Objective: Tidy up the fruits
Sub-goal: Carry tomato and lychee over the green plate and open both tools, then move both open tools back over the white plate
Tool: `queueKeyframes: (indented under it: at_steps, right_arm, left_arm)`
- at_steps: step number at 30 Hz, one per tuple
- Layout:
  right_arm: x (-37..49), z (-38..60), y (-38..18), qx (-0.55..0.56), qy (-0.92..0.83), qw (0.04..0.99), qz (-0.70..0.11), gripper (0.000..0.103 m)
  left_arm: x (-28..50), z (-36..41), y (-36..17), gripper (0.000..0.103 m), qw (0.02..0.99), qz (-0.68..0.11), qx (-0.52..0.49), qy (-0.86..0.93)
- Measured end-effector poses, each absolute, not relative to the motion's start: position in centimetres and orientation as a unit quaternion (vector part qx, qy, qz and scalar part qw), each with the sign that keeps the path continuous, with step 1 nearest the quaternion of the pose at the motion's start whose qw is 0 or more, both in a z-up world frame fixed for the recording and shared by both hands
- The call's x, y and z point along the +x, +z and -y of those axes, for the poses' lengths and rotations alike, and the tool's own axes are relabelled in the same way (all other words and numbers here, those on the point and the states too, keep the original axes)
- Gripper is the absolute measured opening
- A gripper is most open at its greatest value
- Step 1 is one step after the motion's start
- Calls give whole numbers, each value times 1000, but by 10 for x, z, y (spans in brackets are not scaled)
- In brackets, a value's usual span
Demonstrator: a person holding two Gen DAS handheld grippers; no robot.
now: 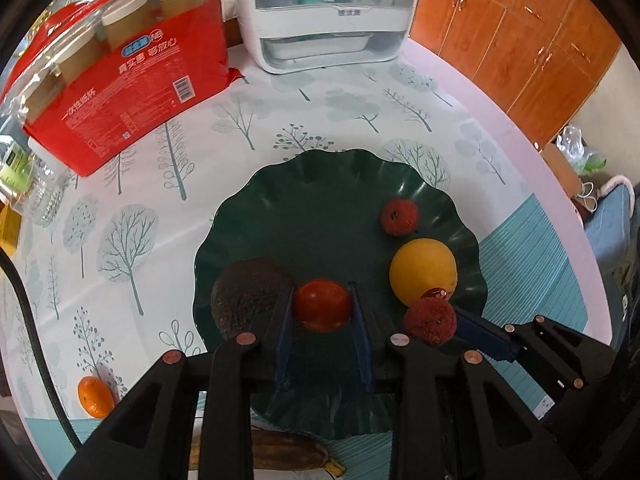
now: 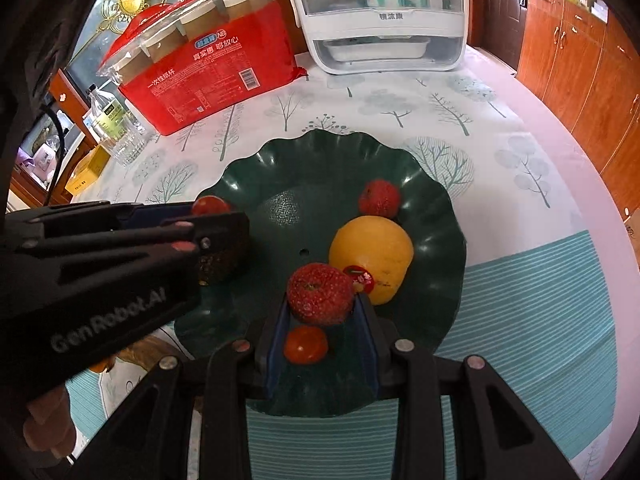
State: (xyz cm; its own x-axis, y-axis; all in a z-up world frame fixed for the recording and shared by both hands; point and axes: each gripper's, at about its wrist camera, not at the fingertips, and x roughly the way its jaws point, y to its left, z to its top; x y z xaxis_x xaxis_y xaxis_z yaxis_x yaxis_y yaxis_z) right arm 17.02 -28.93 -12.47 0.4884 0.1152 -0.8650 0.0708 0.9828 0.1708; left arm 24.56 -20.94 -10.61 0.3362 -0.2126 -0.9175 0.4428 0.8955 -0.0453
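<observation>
A dark green scalloped plate (image 1: 312,208) (image 2: 304,184) holds a yellow citrus (image 1: 423,272) (image 2: 370,256), a bumpy red fruit (image 1: 399,216) (image 2: 379,199) at the back and a dark avocado (image 1: 250,296) on the left. My left gripper (image 1: 322,292) (image 2: 216,210) points down into the plate, its pads against both sides of a small red tomato (image 1: 323,305) beside the avocado. My right gripper (image 2: 322,300) (image 1: 436,326) is shut on a second bumpy red fruit (image 2: 320,294) (image 1: 430,320) in front of the citrus. Another tomato (image 2: 306,344) lies on the plate under its fingers.
A mandarin (image 1: 94,397) and a brown banana (image 1: 288,454) lie on the tablecloth near the front. A red pack of paper cups (image 1: 132,80), a white appliance (image 1: 328,12) and a glass bottle (image 2: 116,128) stand behind. Wooden cabinets (image 1: 520,40) run beyond the table's right edge.
</observation>
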Motion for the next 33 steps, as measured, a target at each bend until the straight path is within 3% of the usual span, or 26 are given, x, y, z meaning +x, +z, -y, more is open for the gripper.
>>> queueKeyframes:
  at_steps: [3, 4, 8, 33]
  right_arm:
    - [170, 289, -123, 91, 16, 860, -502, 38]
    - [170, 289, -122, 90, 16, 861, -501, 41]
    - [168, 286, -117, 82, 13, 866, -492, 45]
    - [124, 270, -70, 55, 14, 886, -459, 46]
  left_arm:
    - [243, 210, -104, 60, 814, -533, 110, -200]
    - [242, 209, -103, 62, 817, -529, 109, -199]
    - [239, 207, -98, 66, 822, -523, 117, -193]
    - [175, 144, -26, 79, 859, -488, 77, -136]
